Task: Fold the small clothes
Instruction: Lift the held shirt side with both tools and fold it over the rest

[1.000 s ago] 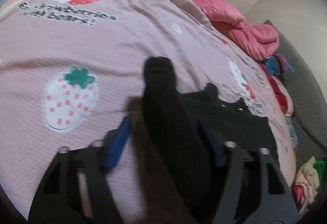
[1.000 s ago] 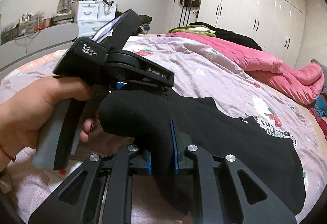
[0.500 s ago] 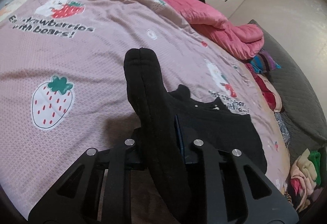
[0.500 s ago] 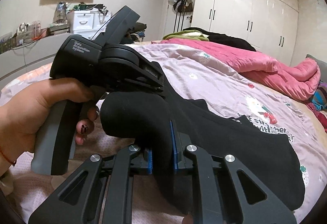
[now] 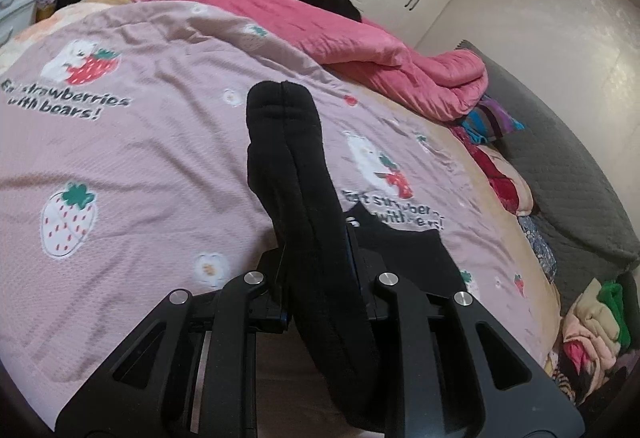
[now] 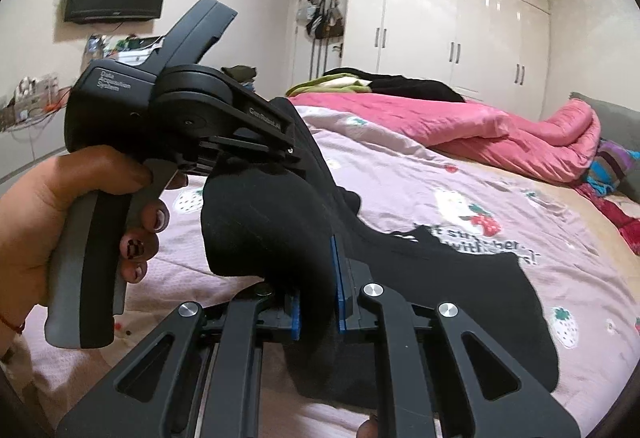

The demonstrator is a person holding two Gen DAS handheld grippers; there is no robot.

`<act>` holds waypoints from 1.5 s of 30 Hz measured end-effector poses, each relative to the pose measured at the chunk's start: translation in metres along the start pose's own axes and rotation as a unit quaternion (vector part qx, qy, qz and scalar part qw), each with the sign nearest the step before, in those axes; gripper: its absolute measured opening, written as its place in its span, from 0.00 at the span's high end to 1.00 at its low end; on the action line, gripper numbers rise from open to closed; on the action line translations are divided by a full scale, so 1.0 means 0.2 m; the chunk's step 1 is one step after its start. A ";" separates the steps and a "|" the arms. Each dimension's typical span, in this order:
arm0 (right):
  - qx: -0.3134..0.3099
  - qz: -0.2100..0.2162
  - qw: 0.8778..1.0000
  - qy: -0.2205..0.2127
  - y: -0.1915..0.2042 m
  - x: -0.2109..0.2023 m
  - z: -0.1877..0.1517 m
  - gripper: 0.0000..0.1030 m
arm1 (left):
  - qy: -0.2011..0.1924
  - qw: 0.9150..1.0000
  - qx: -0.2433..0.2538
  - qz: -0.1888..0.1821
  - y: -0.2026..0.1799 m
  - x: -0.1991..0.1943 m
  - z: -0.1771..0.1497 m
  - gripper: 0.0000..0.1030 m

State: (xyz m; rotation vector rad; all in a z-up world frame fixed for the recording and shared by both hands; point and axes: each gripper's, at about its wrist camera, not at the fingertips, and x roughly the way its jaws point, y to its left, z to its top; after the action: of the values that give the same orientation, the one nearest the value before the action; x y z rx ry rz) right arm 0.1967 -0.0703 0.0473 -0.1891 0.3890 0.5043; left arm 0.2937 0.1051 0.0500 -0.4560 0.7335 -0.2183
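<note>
A black garment (image 6: 460,298) hangs between both grippers above the pink strawberry bedspread (image 5: 140,166). My left gripper (image 5: 320,278) is shut on a thick folded edge of the black garment (image 5: 292,166), which sticks up past the jaws. My right gripper (image 6: 318,298) is shut on another bunched edge of it. The left gripper also shows in the right wrist view (image 6: 256,150), held in a hand, just left of and above the right gripper. The rest of the garment drapes to the right over the bedspread (image 6: 460,198).
A pink quilt (image 5: 360,50) lies bunched along the bed's far side, with dark and green clothes behind it. A clothes pile (image 5: 592,330) sits at the lower right by a grey mat (image 5: 568,174). White wardrobes (image 6: 460,38) line the far wall.
The left gripper, open around the garment a second ago, has shut on it. Both grippers have lifted the garment higher off the bed.
</note>
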 end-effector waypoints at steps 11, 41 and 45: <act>0.040 -0.022 0.999 0.000 -0.20 -0.09 -0.03 0.90 | 0.015 0.999 0.039 -0.002 -0.27 0.07 0.01 0.87; 0.284 0.001 0.953 0.109 -0.77 -0.06 -0.40 0.89 | 0.128 0.989 0.075 0.001 -0.70 0.69 -0.18 0.81; 0.314 0.012 0.941 0.125 -0.83 -0.03 -0.45 0.87 | 0.154 0.985 0.076 0.004 -0.74 0.82 -0.21 0.76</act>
State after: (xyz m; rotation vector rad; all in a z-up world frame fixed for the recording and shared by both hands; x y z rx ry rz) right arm 0.2468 -0.2400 -0.0184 0.3759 0.7827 0.3586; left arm 0.3786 -0.0947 -0.0042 -0.2750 1.0141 -0.3399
